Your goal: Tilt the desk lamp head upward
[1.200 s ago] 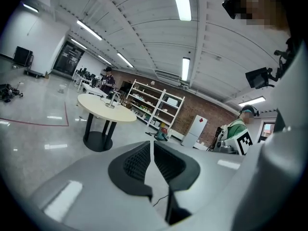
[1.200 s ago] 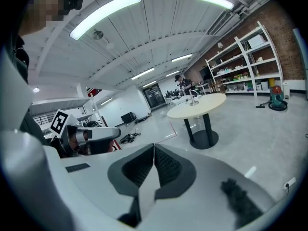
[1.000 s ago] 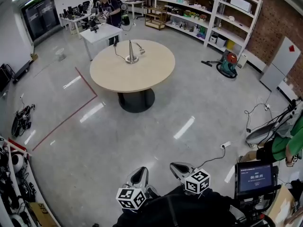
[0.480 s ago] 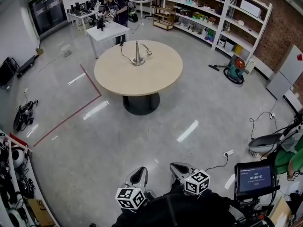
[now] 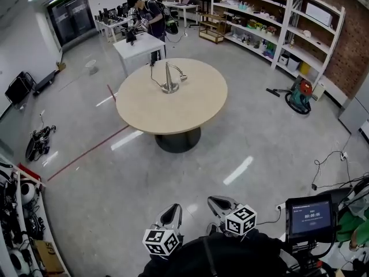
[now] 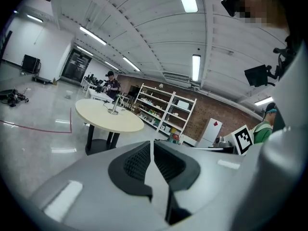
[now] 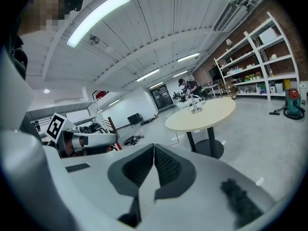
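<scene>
Pointing forward, held low: left gripper [image 5: 173,210], right gripper [image 5: 214,201], both closed.

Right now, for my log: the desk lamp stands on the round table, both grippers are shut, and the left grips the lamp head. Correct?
No: the left gripper is shut on nothing, far from the desk lamp, as the left gripper view shows. The rest holds: lamp on the round table, right gripper shut.

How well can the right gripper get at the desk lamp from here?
Probably not yet. The right gripper, shut and empty, is near the person's body; the desk lamp stands on the round table far across the floor. Nothing seems to block the way.
</scene>
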`<state>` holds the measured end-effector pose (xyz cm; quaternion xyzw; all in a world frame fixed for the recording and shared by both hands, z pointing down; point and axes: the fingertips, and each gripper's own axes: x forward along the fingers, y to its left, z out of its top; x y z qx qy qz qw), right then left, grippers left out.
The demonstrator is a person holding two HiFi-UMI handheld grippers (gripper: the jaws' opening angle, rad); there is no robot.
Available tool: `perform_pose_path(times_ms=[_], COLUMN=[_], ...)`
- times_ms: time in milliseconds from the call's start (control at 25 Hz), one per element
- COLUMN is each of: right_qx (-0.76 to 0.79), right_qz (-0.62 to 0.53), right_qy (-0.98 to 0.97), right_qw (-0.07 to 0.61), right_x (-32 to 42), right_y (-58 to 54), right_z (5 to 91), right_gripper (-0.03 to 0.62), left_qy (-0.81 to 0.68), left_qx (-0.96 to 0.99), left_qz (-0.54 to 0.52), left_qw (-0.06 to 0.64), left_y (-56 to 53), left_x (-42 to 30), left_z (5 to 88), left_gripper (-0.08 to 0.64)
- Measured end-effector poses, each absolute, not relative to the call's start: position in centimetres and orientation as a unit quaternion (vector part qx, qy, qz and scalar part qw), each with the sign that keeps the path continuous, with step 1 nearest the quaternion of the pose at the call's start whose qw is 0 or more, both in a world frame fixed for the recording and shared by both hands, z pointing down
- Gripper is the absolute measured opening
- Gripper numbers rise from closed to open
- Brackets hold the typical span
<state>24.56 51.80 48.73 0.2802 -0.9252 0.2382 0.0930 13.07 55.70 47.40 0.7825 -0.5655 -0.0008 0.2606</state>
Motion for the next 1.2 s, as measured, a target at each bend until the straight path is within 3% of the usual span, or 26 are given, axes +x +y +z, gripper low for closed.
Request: perform_pose_path(times_ms=[480,1200], right_qx=[0.287,0.373], right_qz=[0.249,0.258], right_qy=[-0.921,-0.888], right_qw=[0.088,0.079], right_x=[28.1,21.8], right_y=[42.0,34.8], right_z=[51.2,47.0], right_gripper=[0.006,0.006], left_qy=[-0.562,-0.494], left_qx=[0.783,0.824], left_qz=[0.011,0.028], left_qw=[0.266,0.274], left_y=[46.5,37.2], left_x=[16.8,9.6], left_z=[49.6,45.7], left_gripper=[0.029,0.029])
